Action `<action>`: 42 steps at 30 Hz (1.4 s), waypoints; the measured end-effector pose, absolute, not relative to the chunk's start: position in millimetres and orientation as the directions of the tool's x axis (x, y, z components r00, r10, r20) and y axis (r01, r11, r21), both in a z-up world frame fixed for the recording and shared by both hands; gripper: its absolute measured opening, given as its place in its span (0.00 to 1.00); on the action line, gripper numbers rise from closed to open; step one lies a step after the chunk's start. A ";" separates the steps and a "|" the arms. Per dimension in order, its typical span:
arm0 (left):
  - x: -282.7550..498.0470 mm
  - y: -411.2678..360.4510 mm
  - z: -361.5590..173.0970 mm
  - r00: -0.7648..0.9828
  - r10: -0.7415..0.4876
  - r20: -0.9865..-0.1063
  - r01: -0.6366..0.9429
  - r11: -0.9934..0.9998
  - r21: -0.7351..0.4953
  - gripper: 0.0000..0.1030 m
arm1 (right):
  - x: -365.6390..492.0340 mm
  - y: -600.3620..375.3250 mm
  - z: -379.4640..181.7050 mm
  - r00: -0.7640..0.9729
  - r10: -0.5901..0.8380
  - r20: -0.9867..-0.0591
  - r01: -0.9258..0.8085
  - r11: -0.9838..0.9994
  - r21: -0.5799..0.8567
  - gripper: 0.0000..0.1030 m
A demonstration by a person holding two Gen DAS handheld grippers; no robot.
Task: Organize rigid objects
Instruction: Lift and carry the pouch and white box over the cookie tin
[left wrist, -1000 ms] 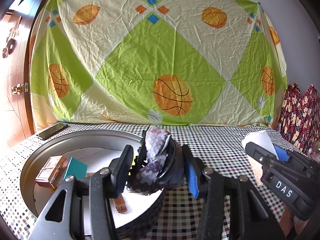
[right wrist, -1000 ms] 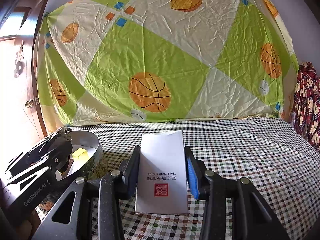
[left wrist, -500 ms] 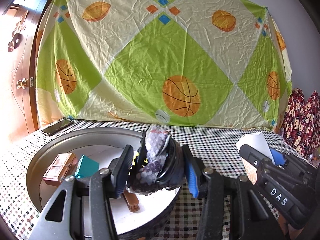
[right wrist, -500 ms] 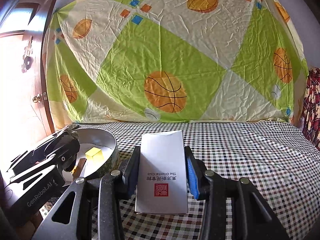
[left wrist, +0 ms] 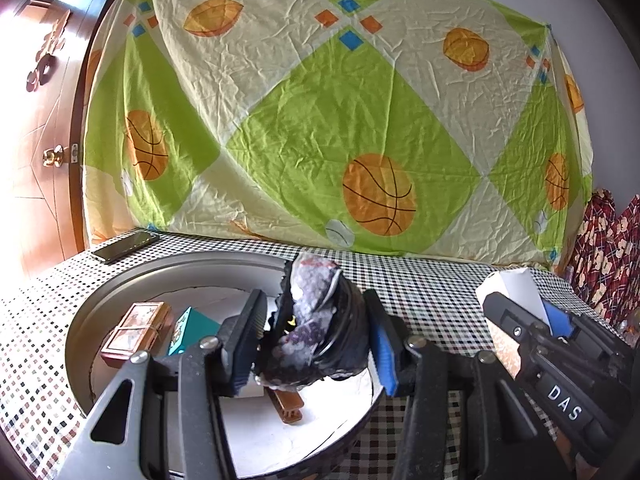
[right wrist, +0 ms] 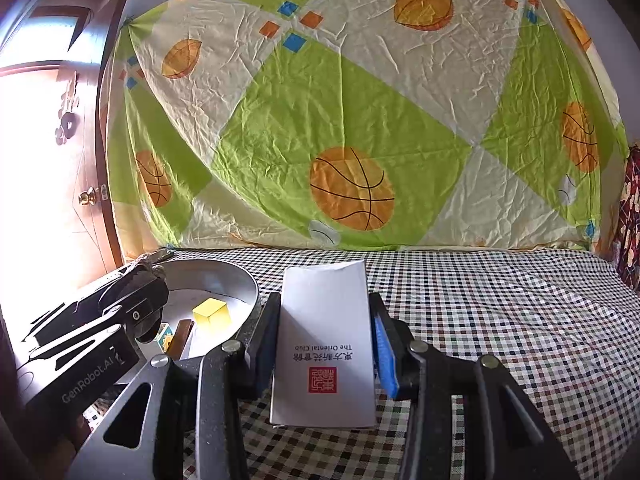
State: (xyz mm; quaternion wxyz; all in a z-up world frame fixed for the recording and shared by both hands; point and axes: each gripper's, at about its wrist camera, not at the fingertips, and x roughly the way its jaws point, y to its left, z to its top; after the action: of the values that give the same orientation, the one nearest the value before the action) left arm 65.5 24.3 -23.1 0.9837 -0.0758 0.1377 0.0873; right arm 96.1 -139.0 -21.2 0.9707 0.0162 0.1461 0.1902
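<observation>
My left gripper (left wrist: 316, 344) is shut on a dark round object wrapped in patterned purple-grey material (left wrist: 316, 328) and holds it above the round metal tray (left wrist: 120, 292). In the tray lie a pink-brown box (left wrist: 136, 330), a teal box (left wrist: 188, 330) and a brown clip (left wrist: 286, 402). My right gripper (right wrist: 324, 344) is shut on a white box with a red seal (right wrist: 324, 340), to the right of the tray (right wrist: 224, 276). The right wrist view also shows a yellow block (right wrist: 211, 312) in the tray and the left gripper's body (right wrist: 92, 332).
A checkered cloth (right wrist: 500, 320) covers the table. A dark phone (left wrist: 124, 246) lies at the far left behind the tray. A basketball-print sheet (left wrist: 340, 120) hangs behind. A wooden door (left wrist: 36, 140) is at the left, patterned red fabric (left wrist: 608, 248) at the right.
Both grippers have shifted left, toward the tray, each holding its object. The tray sits more to the right in both views.
</observation>
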 end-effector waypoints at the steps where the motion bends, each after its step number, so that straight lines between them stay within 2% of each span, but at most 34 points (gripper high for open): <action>1: 65.5 25.1 -23.2 0.947 0.151 -0.285 -0.193 0.973 -0.126 0.47 | 95.9 -138.3 -21.2 0.885 0.376 -0.276 -0.366 0.926 0.089 0.43; 32: 56.1 68.8 -22.7 0.936 0.209 -0.284 -0.260 0.953 -0.157 0.47 | 91.9 -101.0 -19.7 0.853 0.452 -0.262 -0.446 0.891 0.086 0.43; 42: 54.0 85.0 -23.9 0.927 0.241 -0.288 -0.293 0.944 -0.153 0.47 | 83.1 -80.7 -17.9 0.848 0.472 -0.242 -0.477 0.878 0.043 0.43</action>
State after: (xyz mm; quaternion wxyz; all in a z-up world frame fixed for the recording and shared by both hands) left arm 54.0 85.0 -23.9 0.9768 -0.0970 0.1337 0.1365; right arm 83.1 -80.7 -17.9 0.9611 -0.0095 0.1233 0.2469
